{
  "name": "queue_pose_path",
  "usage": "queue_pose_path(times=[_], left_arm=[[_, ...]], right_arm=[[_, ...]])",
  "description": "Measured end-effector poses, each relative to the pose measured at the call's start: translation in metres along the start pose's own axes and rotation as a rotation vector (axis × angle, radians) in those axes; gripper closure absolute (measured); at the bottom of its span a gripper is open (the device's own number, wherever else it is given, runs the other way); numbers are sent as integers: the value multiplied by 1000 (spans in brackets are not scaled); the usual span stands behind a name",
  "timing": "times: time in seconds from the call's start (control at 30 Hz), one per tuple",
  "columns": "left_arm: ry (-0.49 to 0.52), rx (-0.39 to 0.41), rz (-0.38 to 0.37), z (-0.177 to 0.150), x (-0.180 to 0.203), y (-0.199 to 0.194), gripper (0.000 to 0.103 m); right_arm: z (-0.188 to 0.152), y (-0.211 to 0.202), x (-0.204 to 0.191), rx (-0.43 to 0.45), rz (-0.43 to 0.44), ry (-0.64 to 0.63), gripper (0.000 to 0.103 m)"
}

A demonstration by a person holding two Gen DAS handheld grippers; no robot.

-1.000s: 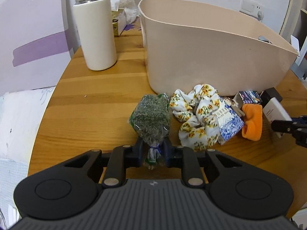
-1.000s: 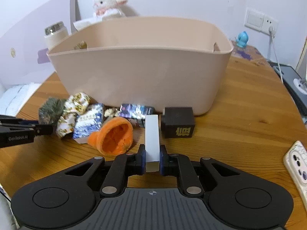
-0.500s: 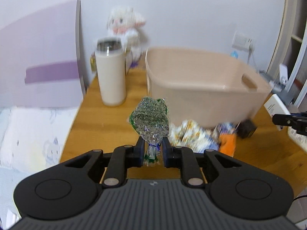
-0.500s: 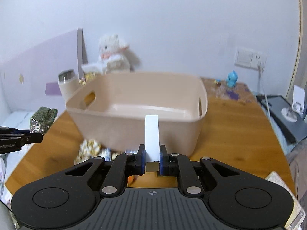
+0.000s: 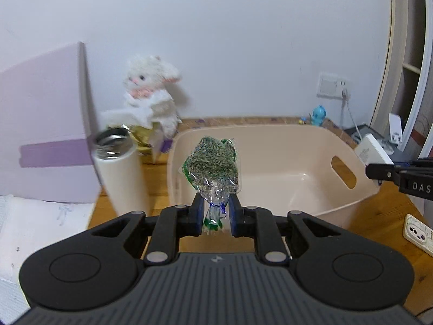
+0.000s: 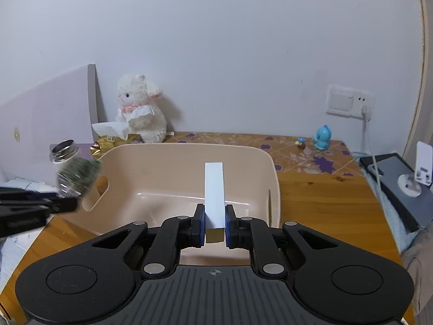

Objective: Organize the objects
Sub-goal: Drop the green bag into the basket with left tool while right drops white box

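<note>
My left gripper (image 5: 215,212) is shut on the tied neck of a clear bag of green dried herbs (image 5: 212,166), held in the air over the near left rim of the beige plastic bin (image 5: 311,146). My right gripper (image 6: 214,226) is shut on a slim white box (image 6: 214,189), held above the bin's (image 6: 189,151) near edge. The bin's inside looks bare. In the right wrist view the herb bag (image 6: 78,176) and left gripper (image 6: 40,205) show at the left, blurred. In the left wrist view the right gripper (image 5: 389,174) with the white box (image 5: 372,151) shows at the right.
A white thermos (image 5: 119,173) stands left of the bin. A plush lamb (image 6: 139,112), tissues and a gold box sit behind it. A lilac board (image 5: 46,140) leans at the left. A phone (image 5: 419,233) lies at right; a blue figurine (image 6: 322,138) and cables are at back right.
Both grippers lifted their objects off the table and rose above the bin's rim. The pile of small items in front of the bin has dropped out of view.
</note>
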State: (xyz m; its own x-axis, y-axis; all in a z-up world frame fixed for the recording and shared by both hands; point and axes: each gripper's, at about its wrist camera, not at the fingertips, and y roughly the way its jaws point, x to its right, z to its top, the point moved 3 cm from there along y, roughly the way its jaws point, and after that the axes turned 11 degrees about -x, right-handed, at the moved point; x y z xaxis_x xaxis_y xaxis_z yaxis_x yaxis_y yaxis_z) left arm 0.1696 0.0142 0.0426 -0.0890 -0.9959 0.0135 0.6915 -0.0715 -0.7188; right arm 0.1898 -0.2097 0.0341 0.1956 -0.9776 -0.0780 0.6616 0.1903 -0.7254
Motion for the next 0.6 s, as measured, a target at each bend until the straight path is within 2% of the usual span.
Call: queue_pose_path(times=[0.1,0.23,0.33,0.4,0.43,0.47,0.5,0.53,0.57,0.6], left_arm=[[-26,-67,1,7,4,35,83],[-14,-124,25,10,12,66,83],[18,-125,60,8,18,73,82],[13,-135,44,8,17,73,80],[8,-140,33,9,16,73,80],[2,-138,28,10,15,72,78],[2,-129,30,10,15,68,73],[5,-120,36,10,16,65,62],[8,-107,46,10,16,60,53],[9,-93,50,9,15,54,37]], right_arm=[[3,19,1,-41,-8,-5,90],[0,40,0,-94,-24,-11,89],[-4,49,-2,-122,-27,-16,89],[-6,50,-4,-122,-33,-18,81],[-6,48,-5,-113,-41,-21,71],[-7,43,-6,-100,-45,-26,67],[-7,38,-7,-85,-50,-28,55],[-6,32,-7,-69,-59,-29,45],[-6,26,-8,-53,-67,-30,42],[-7,19,-8,-39,-69,-30,38]])
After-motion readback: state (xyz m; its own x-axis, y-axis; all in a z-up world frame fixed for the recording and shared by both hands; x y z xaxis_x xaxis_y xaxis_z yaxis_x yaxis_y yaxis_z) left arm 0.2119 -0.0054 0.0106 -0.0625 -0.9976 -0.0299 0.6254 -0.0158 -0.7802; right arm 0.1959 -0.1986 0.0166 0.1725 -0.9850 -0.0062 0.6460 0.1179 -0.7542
